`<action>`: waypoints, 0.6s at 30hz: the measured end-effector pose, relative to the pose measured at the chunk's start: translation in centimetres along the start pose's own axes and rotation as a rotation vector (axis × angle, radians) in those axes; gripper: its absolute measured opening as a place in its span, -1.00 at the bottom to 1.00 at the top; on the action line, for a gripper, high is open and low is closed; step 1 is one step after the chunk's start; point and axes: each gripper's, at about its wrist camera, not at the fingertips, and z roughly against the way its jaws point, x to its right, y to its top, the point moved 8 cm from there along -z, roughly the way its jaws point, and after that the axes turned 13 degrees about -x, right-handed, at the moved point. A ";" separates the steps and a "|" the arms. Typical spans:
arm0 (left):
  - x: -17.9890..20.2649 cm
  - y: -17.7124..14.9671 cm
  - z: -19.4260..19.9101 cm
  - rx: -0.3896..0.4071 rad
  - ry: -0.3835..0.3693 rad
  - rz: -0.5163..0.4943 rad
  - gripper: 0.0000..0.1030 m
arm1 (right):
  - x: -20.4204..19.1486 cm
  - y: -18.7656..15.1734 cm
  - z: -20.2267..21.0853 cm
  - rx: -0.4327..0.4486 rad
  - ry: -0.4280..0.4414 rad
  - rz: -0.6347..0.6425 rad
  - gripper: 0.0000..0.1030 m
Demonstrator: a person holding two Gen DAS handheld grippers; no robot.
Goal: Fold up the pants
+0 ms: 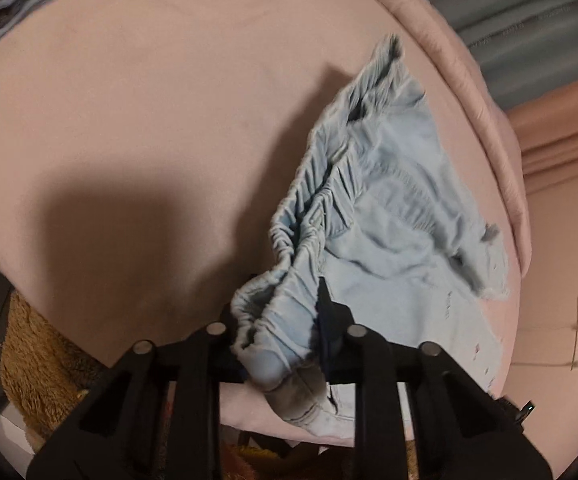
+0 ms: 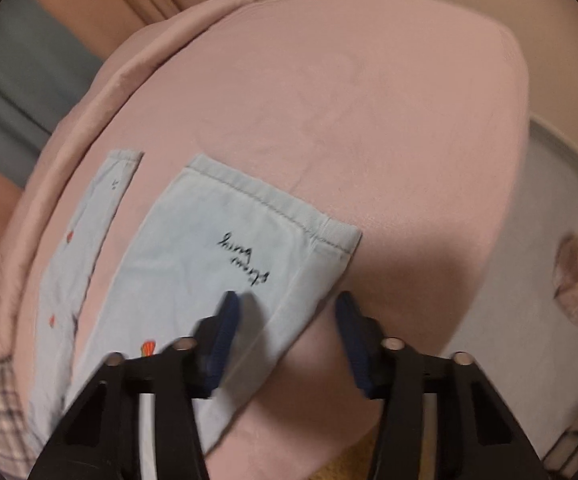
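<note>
Left gripper (image 1: 279, 312): matte black plastic frame; angular linkage arms with triangular cut-outs; four round silver-grey pivot pins across the top of the linkage; one dark, pointed finger (image 1: 323, 294) showing; a small metal screw end at the frame's right edge. Right gripper (image 2: 287, 320): same black frame and cut-outs; four pale round pivot pins; fingers (image 2: 225, 332) faced with dark navy ribbed pads, slightly blurred; a white strip runs between the left-side arms.
</note>
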 end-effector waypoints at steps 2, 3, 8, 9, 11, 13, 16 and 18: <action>0.4 0.7 2.3 0.062 0.012 -0.026 -0.61 | -0.6 0.4 0.8 0.011 0.006 0.008 -0.79; 0.3 0.7 3.1 0.076 0.014 -0.034 -0.61 | -1.2 0.7 1.4 0.020 0.028 0.010 -0.91; -1.5 1.5 4.4 0.129 0.174 -0.094 -0.59 | -4.6 -0.1 5.9 0.120 0.152 0.108 -0.92; -1.8 1.3 3.5 0.107 0.207 -0.099 -0.58 | -4.6 -0.7 5.6 0.114 0.141 0.112 -0.92; -3.3 0.4 1.9 0.054 0.234 -0.078 -0.58 | -3.2 -2.0 3.4 0.076 0.045 0.090 -0.93; -3.7 0.1 1.9 0.049 0.210 -0.053 -0.57 | -1.2 -3.0 1.1 0.022 -0.018 0.050 -0.92; -3.4 0.2 3.3 0.052 0.198 -0.059 -0.57 | -1.2 -3.4 2.1 0.041 0.007 0.051 -0.94; -3.3 0.0 3.4 0.056 0.218 -0.073 -0.56 | -1.9 -2.9 3.7 0.081 0.035 0.068 -0.94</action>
